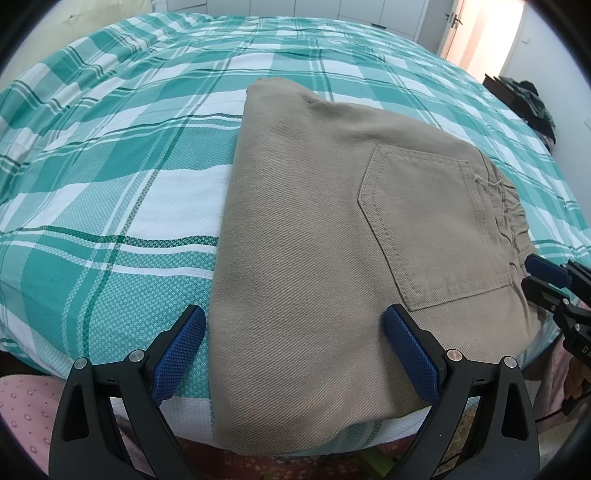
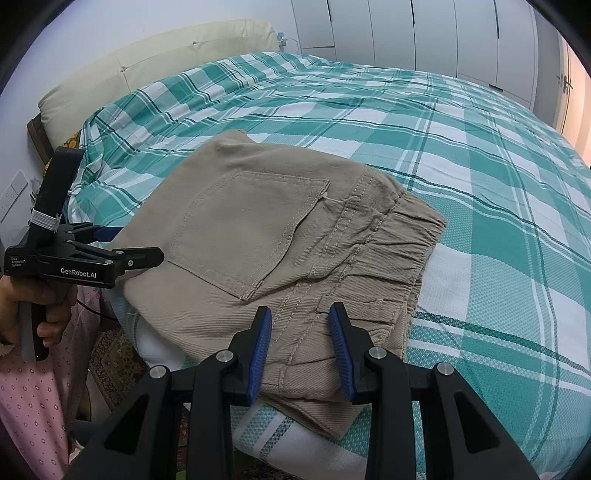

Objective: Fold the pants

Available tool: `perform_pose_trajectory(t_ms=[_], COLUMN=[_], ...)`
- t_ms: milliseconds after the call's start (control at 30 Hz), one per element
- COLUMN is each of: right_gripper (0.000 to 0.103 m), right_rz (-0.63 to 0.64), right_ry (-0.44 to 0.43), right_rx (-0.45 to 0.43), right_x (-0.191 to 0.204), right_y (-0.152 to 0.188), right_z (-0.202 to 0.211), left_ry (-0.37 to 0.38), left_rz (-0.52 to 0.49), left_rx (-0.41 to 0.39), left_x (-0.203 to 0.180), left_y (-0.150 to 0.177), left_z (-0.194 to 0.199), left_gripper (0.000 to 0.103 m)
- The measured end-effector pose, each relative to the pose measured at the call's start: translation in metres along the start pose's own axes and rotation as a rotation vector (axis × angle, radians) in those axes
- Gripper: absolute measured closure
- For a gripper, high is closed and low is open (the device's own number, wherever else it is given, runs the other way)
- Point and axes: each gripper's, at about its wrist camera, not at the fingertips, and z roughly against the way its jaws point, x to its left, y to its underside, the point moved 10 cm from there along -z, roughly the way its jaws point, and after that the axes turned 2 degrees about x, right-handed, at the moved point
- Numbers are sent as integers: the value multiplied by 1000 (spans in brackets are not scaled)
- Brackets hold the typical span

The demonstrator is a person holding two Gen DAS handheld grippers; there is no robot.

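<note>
A big bed is covered by a teal and white checked bedspread (image 2: 480, 192) with a bumpy woven feel. A cream padded headboard (image 2: 155, 70) stands at the far end, and flat white wardrobe doors (image 2: 424, 33) line the wall.

The tan pants (image 1: 317, 236) lie folded into a thick, flat bundle on the near edge of the bed. The cloth is a stiff twill with fine slanted lines. A stitched back pocket (image 1: 428, 229) with a pointed bottom faces up, and the crinkly stretchy waistband (image 2: 402, 251) sits on the right side.

The left gripper (image 1: 295, 354) has black plastic arms and blue bumpy pads (image 1: 410, 354). Its fingers are spread wide apart over the near left corner of the pants and hold nothing. The right gripper (image 2: 301, 350) hovers over the waistband side, its fingers parted with a smaller gap, gripping nothing.
</note>
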Motion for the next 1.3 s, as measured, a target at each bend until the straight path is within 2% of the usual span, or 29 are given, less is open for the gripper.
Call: perform_pose_trajectory(t_ms=[567, 600, 667, 733, 767, 800, 833, 867, 967, 1033, 1100, 1167, 1233, 1267, 1300], right_gripper=[69, 68, 68, 61, 50, 45, 45, 45, 45, 45, 44, 44, 39, 45, 56], right_rz=[2, -3, -23, -145, -217, -299, -386, -449, -585, -583, -578, -622, -684, -687, -659], right_ry=[6, -3, -43, -111, -132, -151, -179, -214, -365, -371, -352, -426, -511, -506, -464], right_rx=[-2, 6, 19, -22, -54, -80, -81, -58, 106, 181, 215, 212, 237, 256, 285], right_x=[-1, -2, -4, -22, -35, -52, -71, -82, -96, -96, -97, -93, -88, -87, -85], right_y=[-2, -5, -14, -31, -38, -43, -43, -41, -22, -11, -7, -15, -21, -21, -19], right_z=[0, 2, 11, 31, 41, 48, 50, 47, 15, -4, -16, -25, -37, -43, -49], left_ry=[10, 26, 99, 200, 231, 259, 273, 286, 371, 431, 450, 460, 466, 440, 397], left_rz=[14, 22, 51, 120, 150, 187, 205, 222, 253, 248, 201, 163, 145, 139, 119], left_rx=[0, 17, 62, 38, 19, 7, 11, 24, 131, 217, 256, 264, 282, 287, 285], left_x=[0, 1, 4, 15, 23, 36, 43, 49, 52, 41, 27, 15, 1, -1, -2], left_y=[-2, -2, -6, -19, -24, -32, -36, -38, -38, -32, -31, -35, -41, -42, -44], left_z=[0, 1, 11, 31, 39, 45, 44, 42, 17, -2, -15, -20, -25, -26, -26], left_gripper=[4, 5, 13, 14, 12, 11, 11, 11, 13, 16, 16, 17, 20, 30, 39])
